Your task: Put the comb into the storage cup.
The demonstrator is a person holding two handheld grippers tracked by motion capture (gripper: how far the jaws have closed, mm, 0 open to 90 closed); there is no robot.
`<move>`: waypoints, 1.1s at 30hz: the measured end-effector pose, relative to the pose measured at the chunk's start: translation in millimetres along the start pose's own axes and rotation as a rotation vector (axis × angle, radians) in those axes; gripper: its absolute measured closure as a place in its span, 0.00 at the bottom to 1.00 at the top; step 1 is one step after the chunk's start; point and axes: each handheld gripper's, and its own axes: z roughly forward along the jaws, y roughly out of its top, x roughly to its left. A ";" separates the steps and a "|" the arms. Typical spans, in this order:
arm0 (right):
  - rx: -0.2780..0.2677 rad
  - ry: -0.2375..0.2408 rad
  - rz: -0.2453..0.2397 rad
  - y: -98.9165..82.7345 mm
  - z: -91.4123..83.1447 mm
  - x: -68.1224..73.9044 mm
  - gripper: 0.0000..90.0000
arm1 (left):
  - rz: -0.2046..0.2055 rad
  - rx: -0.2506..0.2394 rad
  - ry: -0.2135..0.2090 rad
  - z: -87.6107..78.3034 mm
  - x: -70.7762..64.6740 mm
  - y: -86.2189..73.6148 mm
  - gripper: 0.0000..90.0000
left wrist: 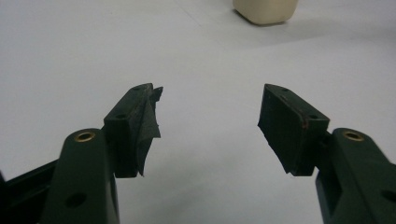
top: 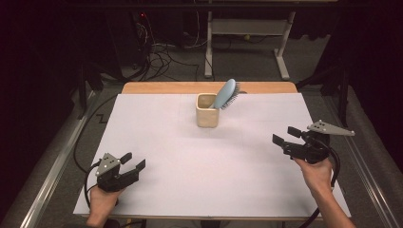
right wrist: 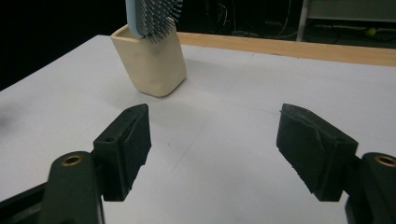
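Blue bristled hairbrush (top: 226,94), squarish cream cup (top: 207,110)

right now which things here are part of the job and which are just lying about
Part of the job:
- blue hairbrush, standing handle-down in the cup, leaning right
- cream cup, upright near the table's far edge
- left gripper and right gripper, both open and empty

Just lying about:
- cables on the floor
- white table frame behind
- white sheet covering the table
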 end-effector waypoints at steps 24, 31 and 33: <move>-0.024 -0.003 0.019 -9.0 -14.3 -4.3 0.30 | -0.002 -0.002 -0.001 -0.3 -0.4 0.2 0.41; -0.033 -0.005 0.029 -12.0 -18.5 -6.0 0.30 | -0.003 -0.003 -0.001 -0.4 -0.2 0.2 0.41; -0.035 -0.006 0.030 -13.0 -19.8 -6.2 0.30 | -0.002 -0.004 -0.001 -0.4 -0.3 0.3 0.41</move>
